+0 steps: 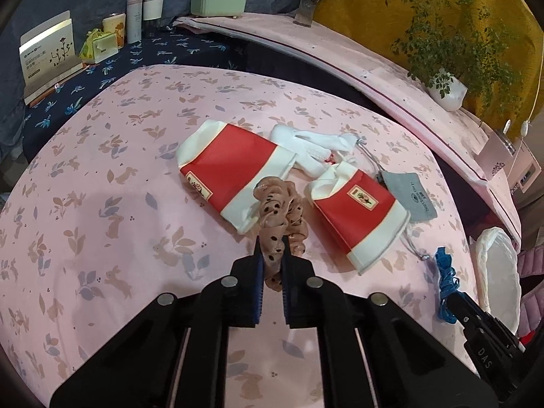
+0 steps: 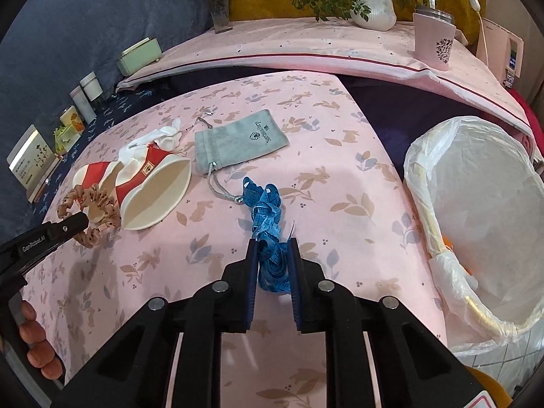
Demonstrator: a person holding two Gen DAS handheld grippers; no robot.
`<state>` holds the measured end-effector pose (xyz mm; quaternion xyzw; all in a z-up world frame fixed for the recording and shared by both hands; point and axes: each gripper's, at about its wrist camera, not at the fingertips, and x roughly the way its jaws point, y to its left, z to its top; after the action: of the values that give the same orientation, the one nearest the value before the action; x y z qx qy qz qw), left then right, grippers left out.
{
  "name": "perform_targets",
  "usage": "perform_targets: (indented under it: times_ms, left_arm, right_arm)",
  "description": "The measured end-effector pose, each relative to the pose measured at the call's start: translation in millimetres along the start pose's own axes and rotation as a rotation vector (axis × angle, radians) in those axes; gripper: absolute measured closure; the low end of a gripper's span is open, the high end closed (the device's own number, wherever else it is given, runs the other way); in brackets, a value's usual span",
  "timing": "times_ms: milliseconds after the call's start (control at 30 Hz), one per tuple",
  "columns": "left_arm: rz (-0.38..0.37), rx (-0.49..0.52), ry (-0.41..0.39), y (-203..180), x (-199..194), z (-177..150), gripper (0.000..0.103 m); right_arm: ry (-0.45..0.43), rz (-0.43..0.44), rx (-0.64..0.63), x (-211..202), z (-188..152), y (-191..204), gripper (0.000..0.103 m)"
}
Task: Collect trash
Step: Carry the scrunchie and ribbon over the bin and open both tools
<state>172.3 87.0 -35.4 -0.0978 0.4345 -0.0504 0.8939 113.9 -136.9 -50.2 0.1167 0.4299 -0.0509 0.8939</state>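
The left gripper [image 1: 272,250] is pinched tight on a pink-brown spotted scrunchie [image 1: 280,210], its 2 blue-padded jaws squeezing the near loop of the fabric while the rest of the ring bunches up beyond the tips, just over the pink rabbit-print sheet [image 1: 102,204]. The right gripper [image 2: 273,243] is clamped on a crumpled blue measuring tape [image 2: 267,210], the jaws closed against the bundle's near end, with the remainder trailing away across the sheet. In the right wrist view, fingers [image 2: 29,319] of the person's left hand show at the lower left edge, wrapped round the handle of the other tool. Just to the right of the bed stands a bin lined with a white plastic bag [image 2: 421,176], its mouth open and something orange showing low inside. Beyond the scrunchie lie 2 red-and-cream paper cups [image 1: 234,170], both on their sides and flattened, and a white glove [image 1: 306,144] behind them. A grey drawstring pouch [image 2: 238,141] lies flat near the right-hand cup, its cord reaching towards the tape. Farther off, a long pink cushion [image 2: 306,51] carries a potted plant [image 2: 374,5], a vase of flowers [image 2: 217,0], a green box [image 2: 139,56] and a pink cup [image 2: 433,39]; boxes and bottles line the dark blue cloth [image 1: 153,54] at the left.
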Motion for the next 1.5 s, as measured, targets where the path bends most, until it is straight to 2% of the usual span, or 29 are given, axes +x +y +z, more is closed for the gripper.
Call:
perform_targets:
  times_ms: [400,767,1233,1500]
  left_arm:
    - [-0.096,0.106,-0.049,-68,-45,-9,0.096]
    - [-0.181,0.227,-0.070,-153,-66,-19,0.096]
    - [-0.321,0.400,-0.003,-265,-59,-54,0.096]
    - [-0.383,0.459,0.054,-306,-46,-73,0.096]
  right_arm:
    - [-0.105,0.027,0.058,-58,0,-25,0.089]
    - [-0.182,-0.009,0.138,-101,0,-81,0.089]
    - [-0.220,-0.087,0.287,-124,-13,-170,0.089]
    - [-0.220,-0.114,0.334,-125,-22,-200,0.089]
